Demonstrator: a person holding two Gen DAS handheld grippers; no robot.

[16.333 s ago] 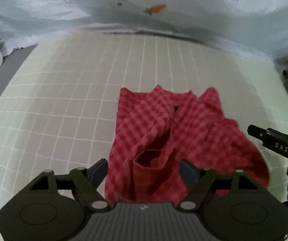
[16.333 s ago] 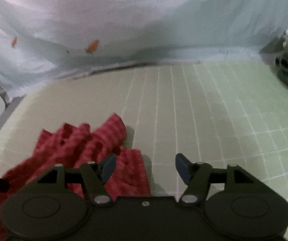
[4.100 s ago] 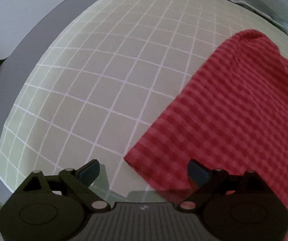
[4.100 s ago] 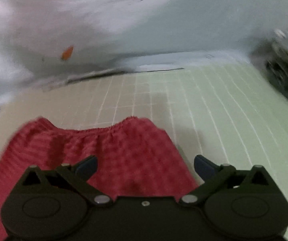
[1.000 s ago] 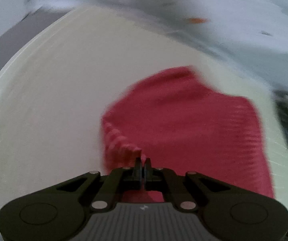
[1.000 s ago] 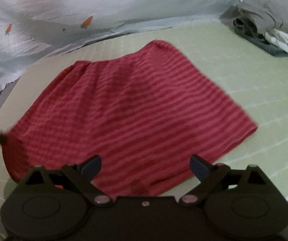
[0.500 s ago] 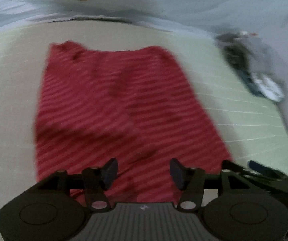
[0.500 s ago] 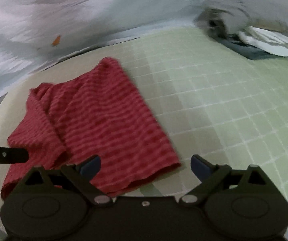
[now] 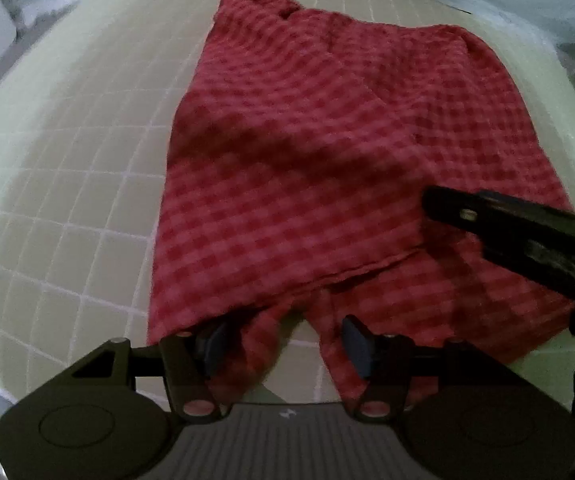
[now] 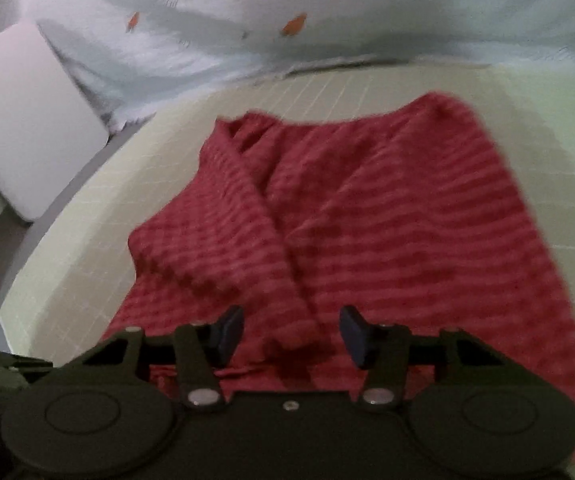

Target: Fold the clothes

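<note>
- Pale green gridded mat [image 9: 67,184] covers the work surface, and a light blue sheet with small orange carrot prints [image 10: 295,24] hangs behind it.
- Your left gripper [image 9: 283,340] has its jaws apart, low over the near edge of the red checked garment [image 9: 327,152]; two hanging bits of fabric lie between the fingers, but nothing is pinched.
- Your right gripper [image 10: 291,332] is likewise parted, poised over a raised fold running through the cloth.
- From the left view, you see the right gripper's dark body reaching in over the garment's right side.
- Your garment lies spread on the mat, one layer folded over another.
- A white panel [image 10: 27,128] sits off the mat's left.
</note>
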